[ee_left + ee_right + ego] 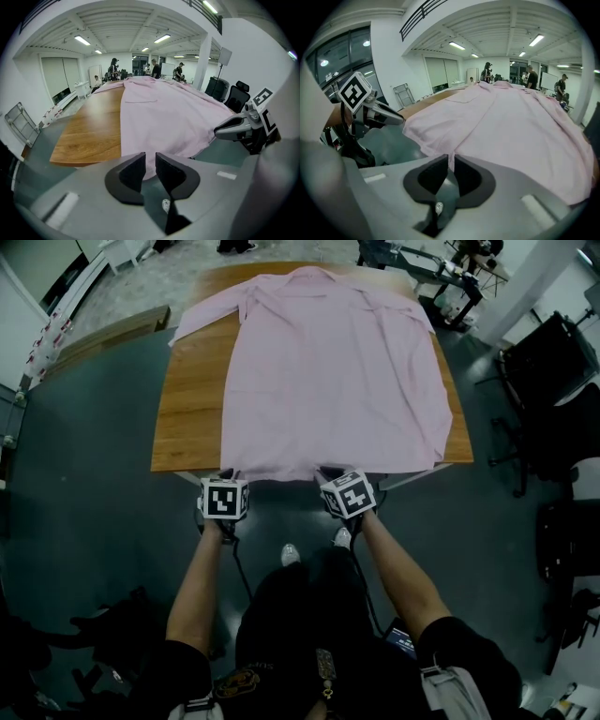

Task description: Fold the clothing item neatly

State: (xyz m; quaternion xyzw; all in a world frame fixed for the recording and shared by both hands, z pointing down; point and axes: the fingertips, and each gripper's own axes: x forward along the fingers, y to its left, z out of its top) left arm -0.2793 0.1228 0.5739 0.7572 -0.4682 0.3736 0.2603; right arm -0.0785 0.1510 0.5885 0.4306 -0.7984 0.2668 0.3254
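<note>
Head view: the pink shirt (pixel 328 371) lies spread flat on the wooden table (pixel 192 418), its hem at the table's near edge, where my left claw (pixel 226 480) and right claw (pixel 334 482) meet it. Left gripper view: my left jaws stand slightly apart, with the hem in the gap. Right gripper view: my right jaws pinch a fold of the hem.

The pink long-sleeved shirt (pixel 333 371) hides most of the wooden surface (pixel 192 399), including much of its 6 o'clock edge. The people (pixel 154 68) at 12 o'clock are too small to make out.
</note>
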